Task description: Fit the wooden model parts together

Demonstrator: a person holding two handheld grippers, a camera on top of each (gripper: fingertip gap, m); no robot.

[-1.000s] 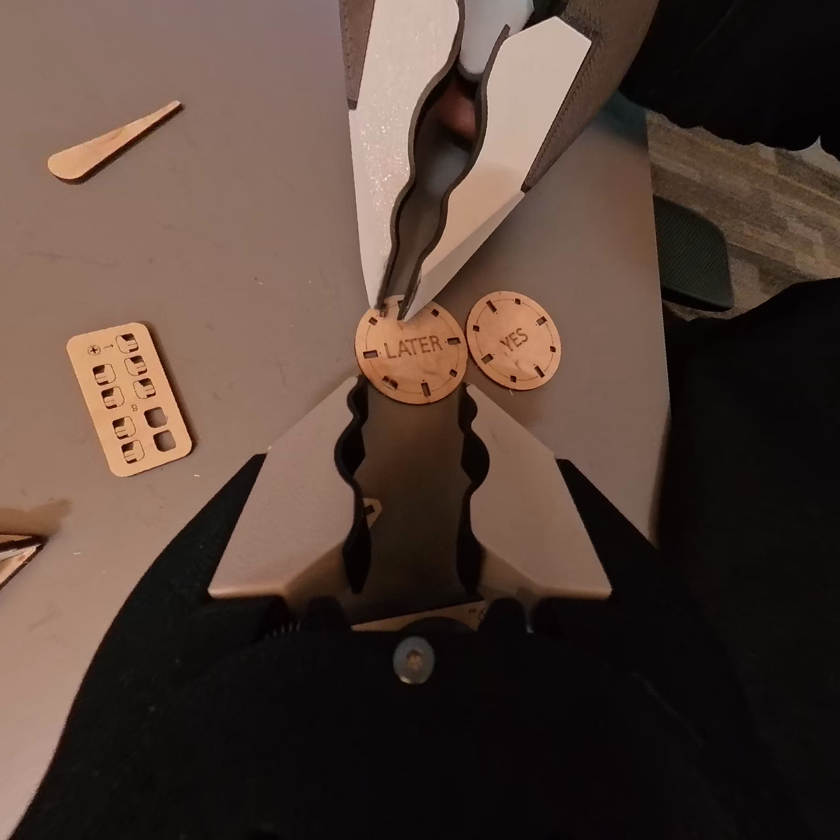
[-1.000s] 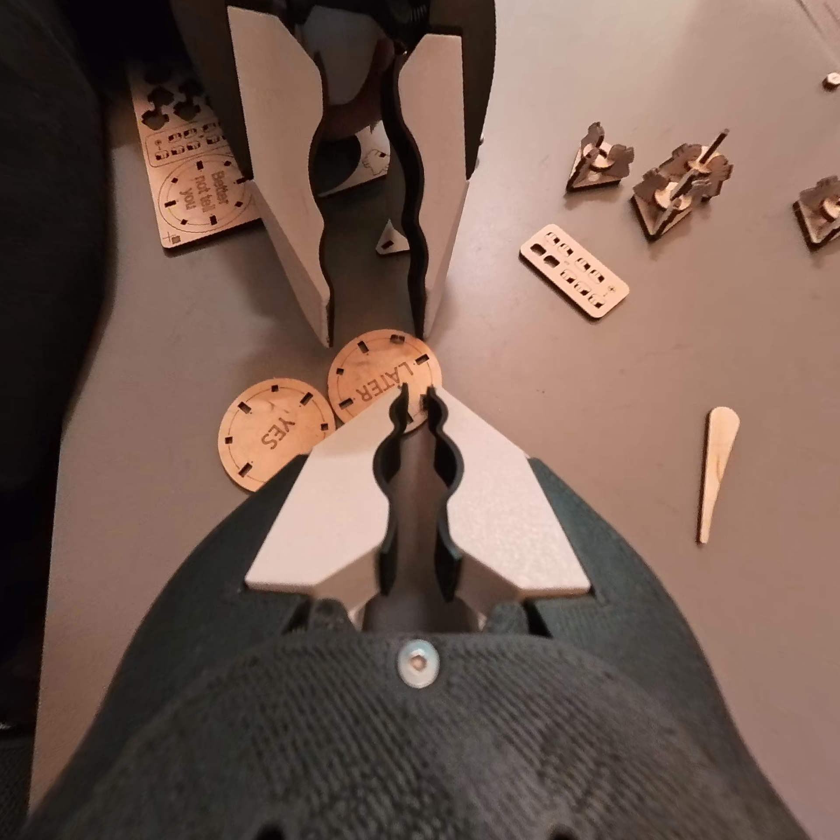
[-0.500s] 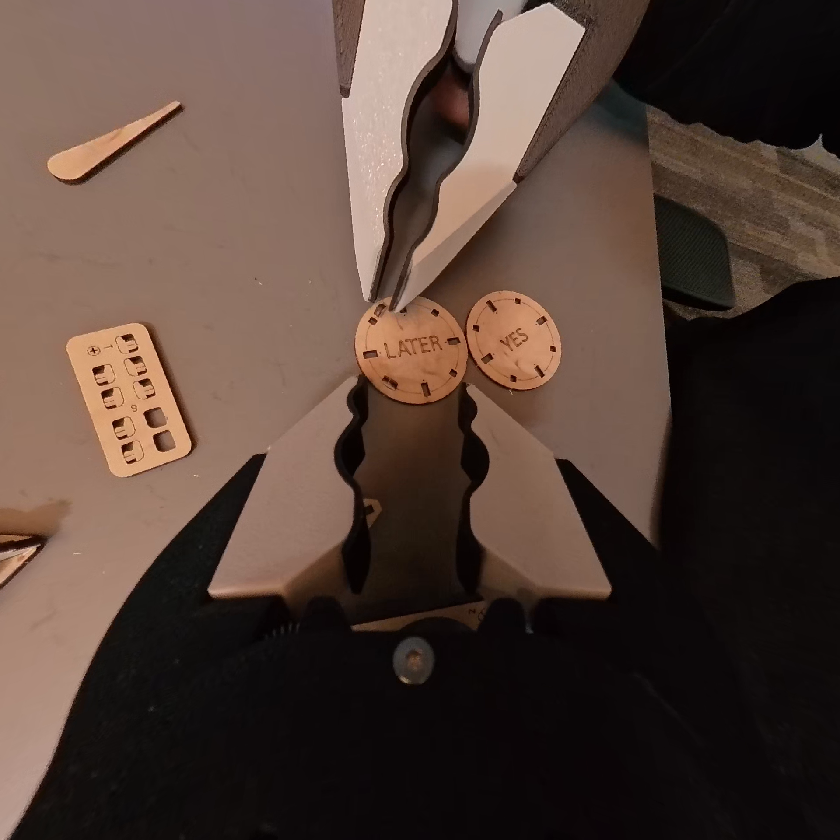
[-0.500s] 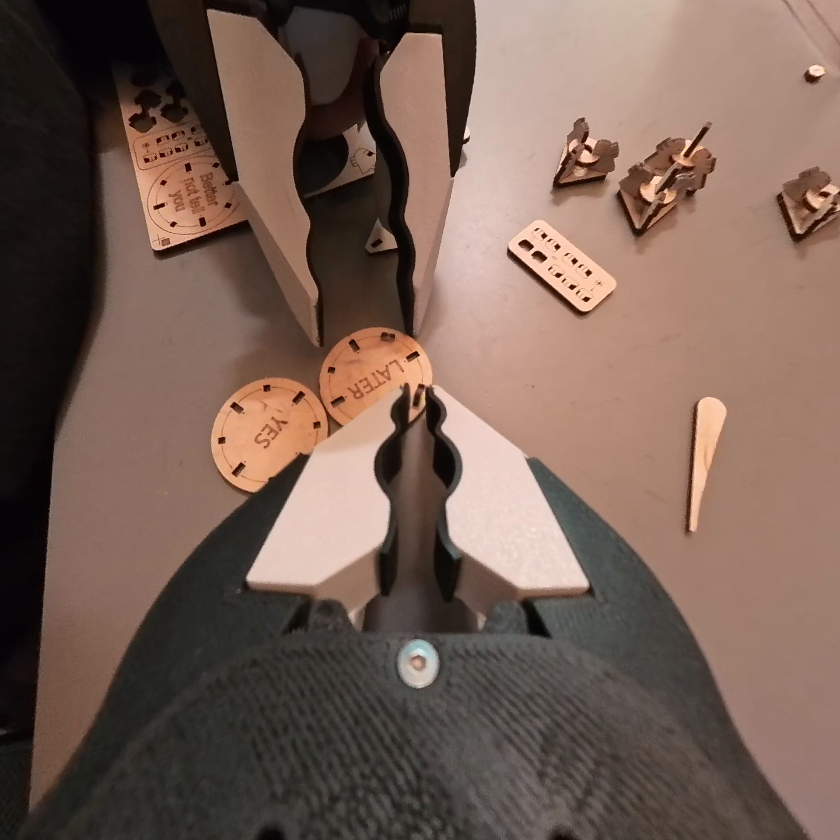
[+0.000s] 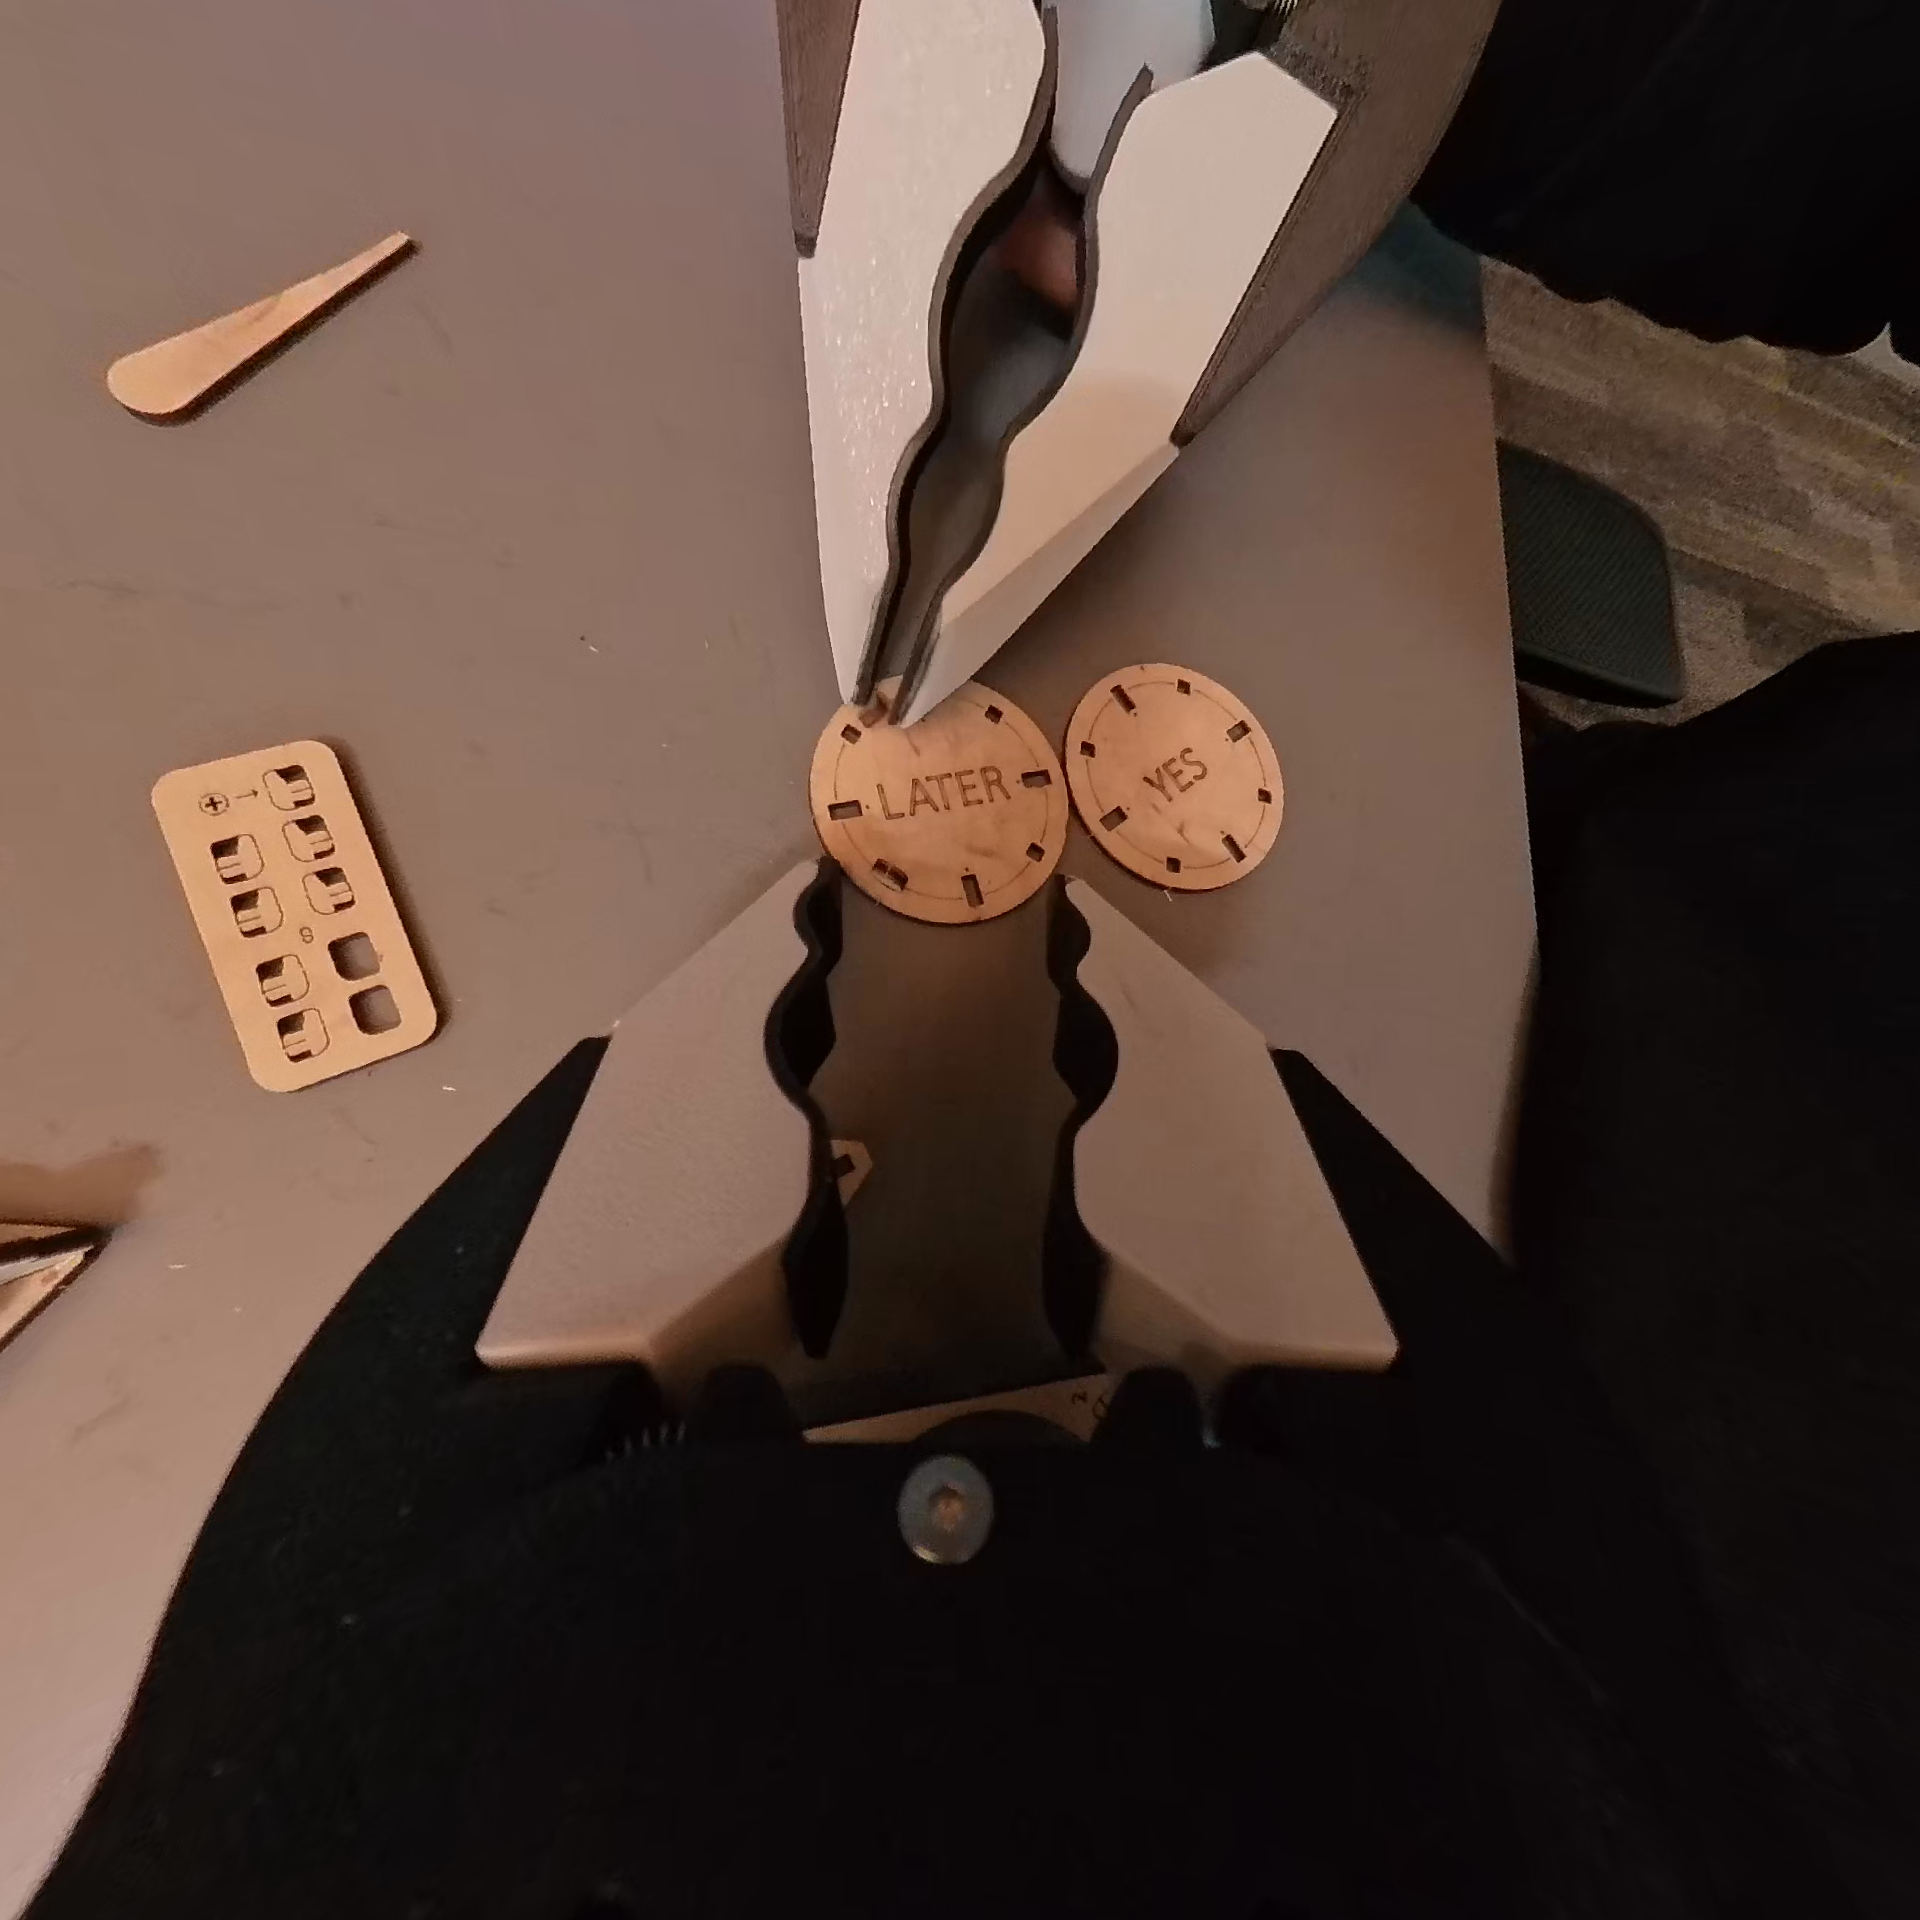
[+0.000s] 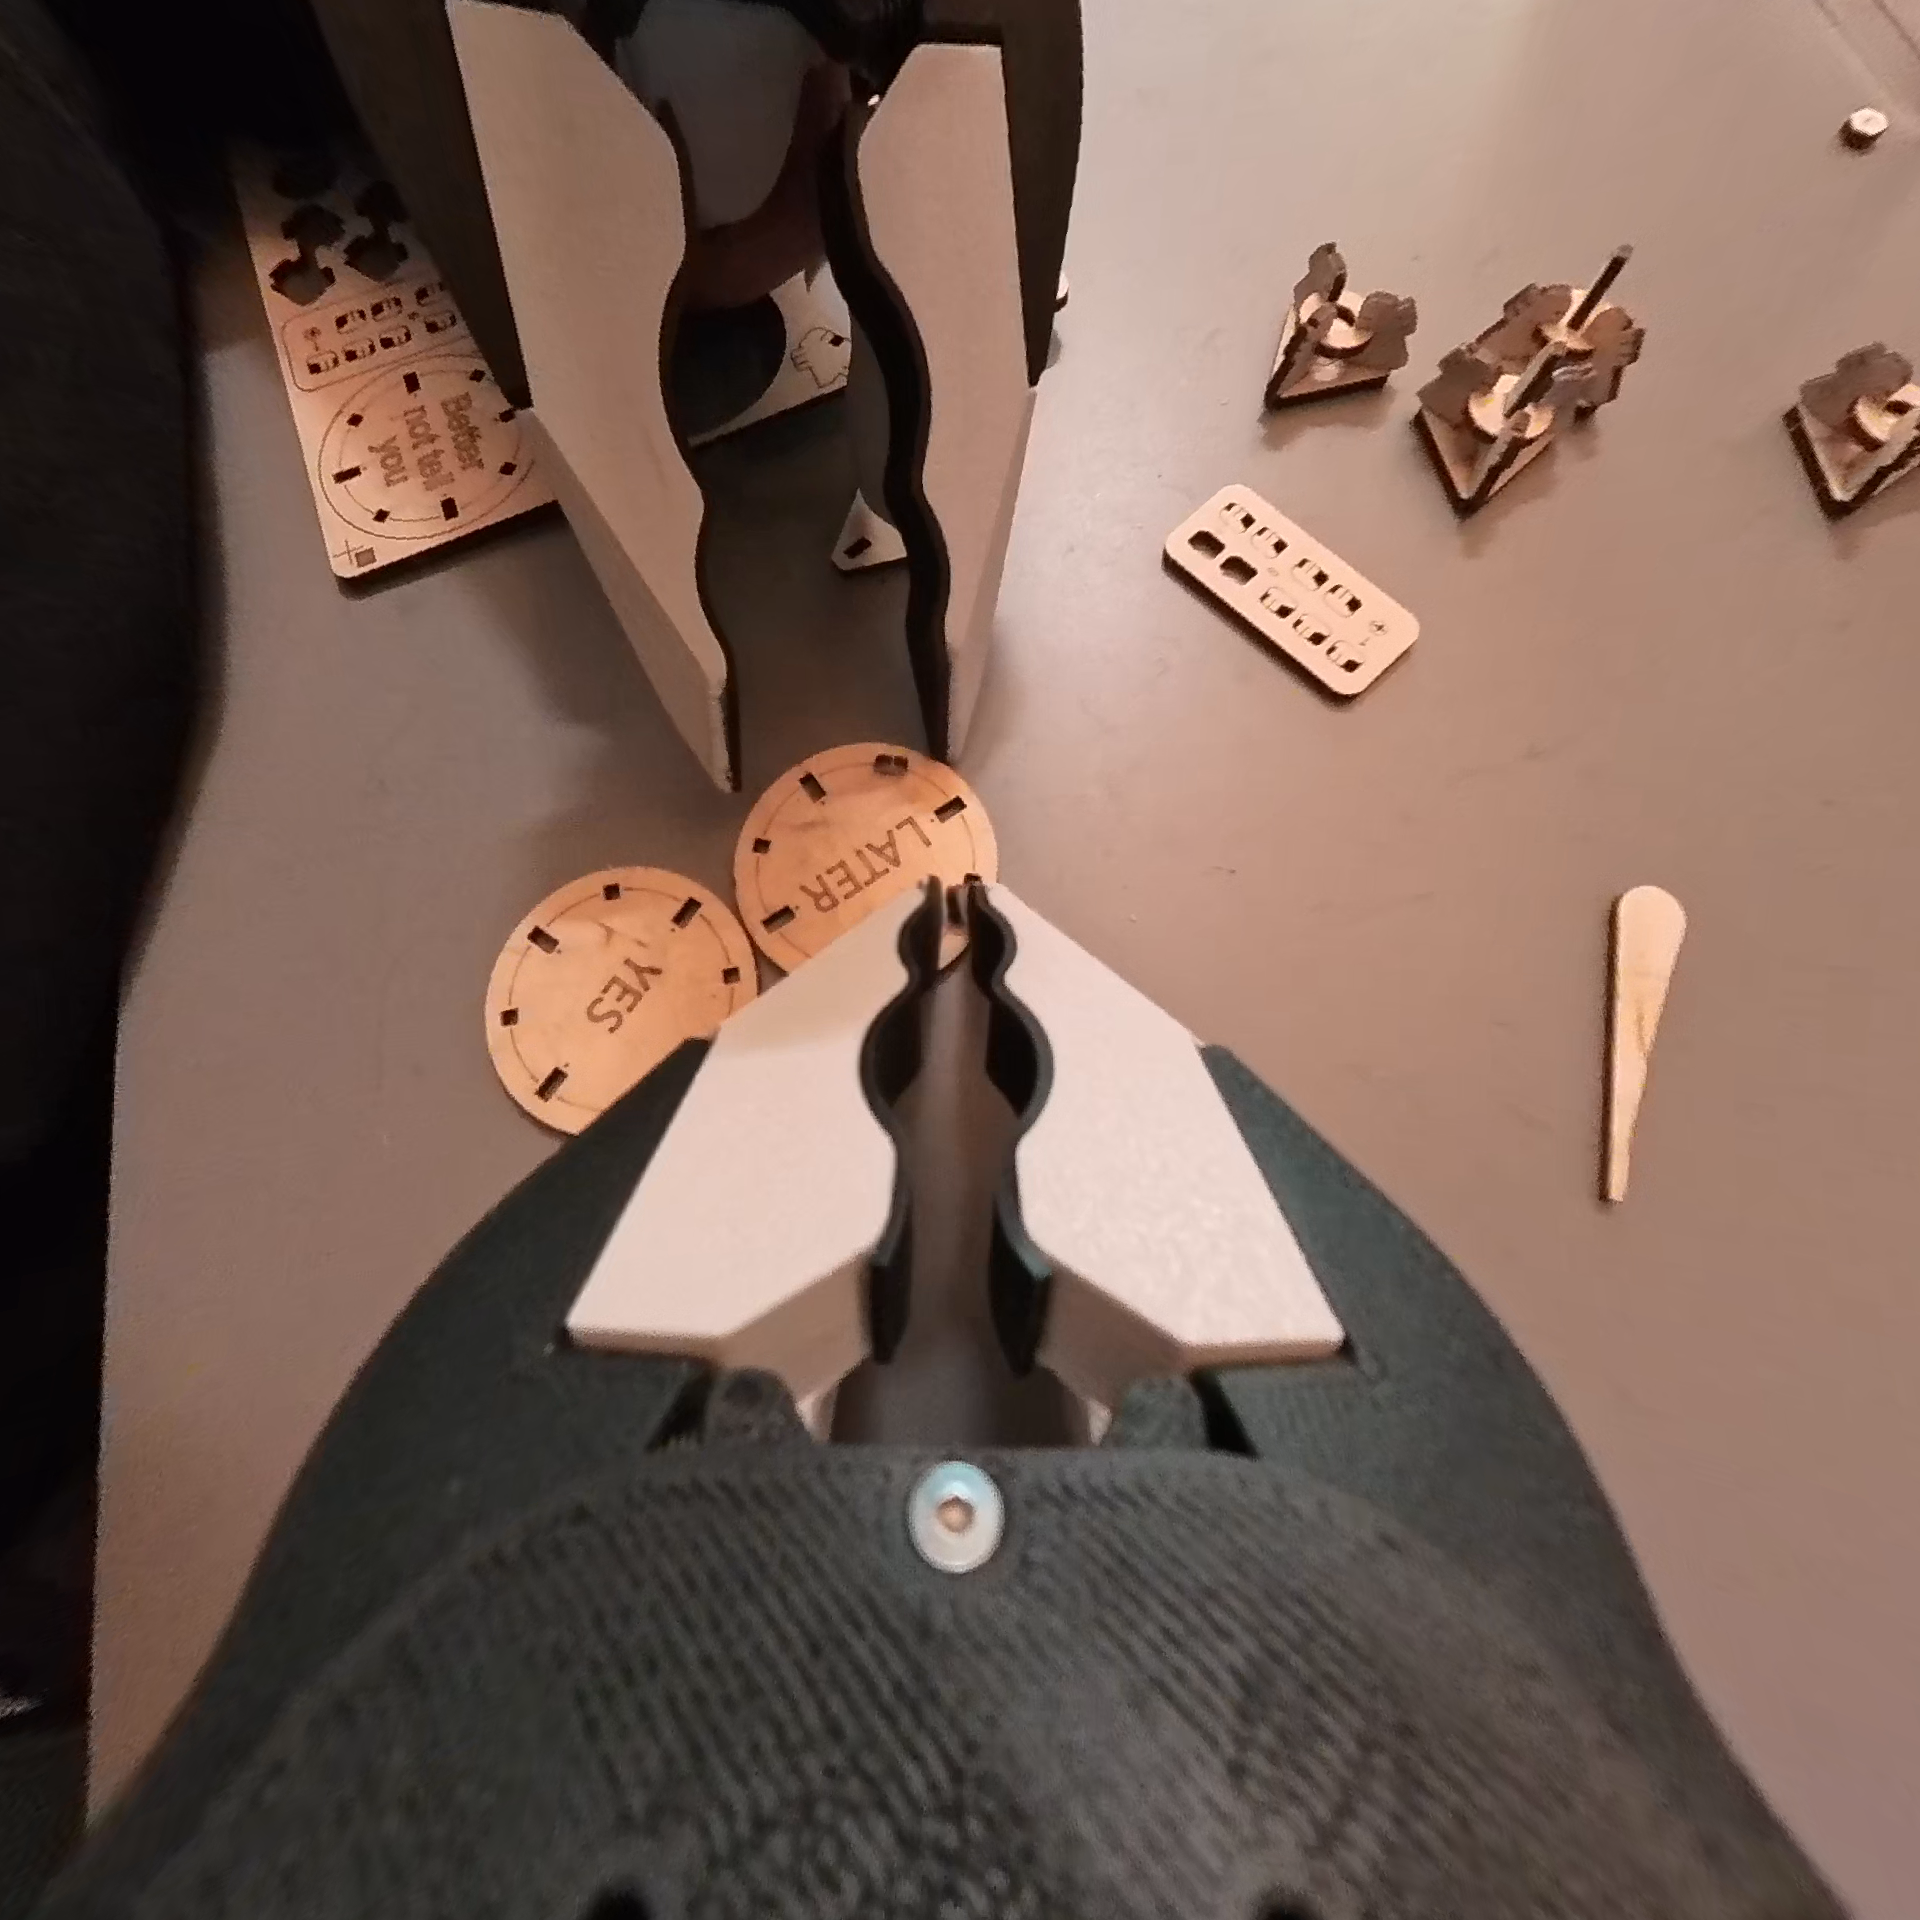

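Grey counter [image 5: 520, 540], laser-cut wooden parts. Left gripper [image 5: 940, 894]: jaws wide apart, nothing between them, tips just short of the near edge of an engraved wooden disc [image 5: 938, 800]. Second engraved disc [image 5: 1176, 777] just beside it. Right gripper [image 5: 881, 709]: jaws nearly closed, tips on the first disc's far rim; whether they pinch anything, cannot tell. Slotted card [image 5: 294, 914] and tapered stick [image 5: 255, 327] well apart.

Pale tan wooden discs [image 5: 938, 800] with dark slot marks, grey-brown bench [image 5: 520, 540], white hand-held gripper fingers [image 5: 1174, 1122] with black pads
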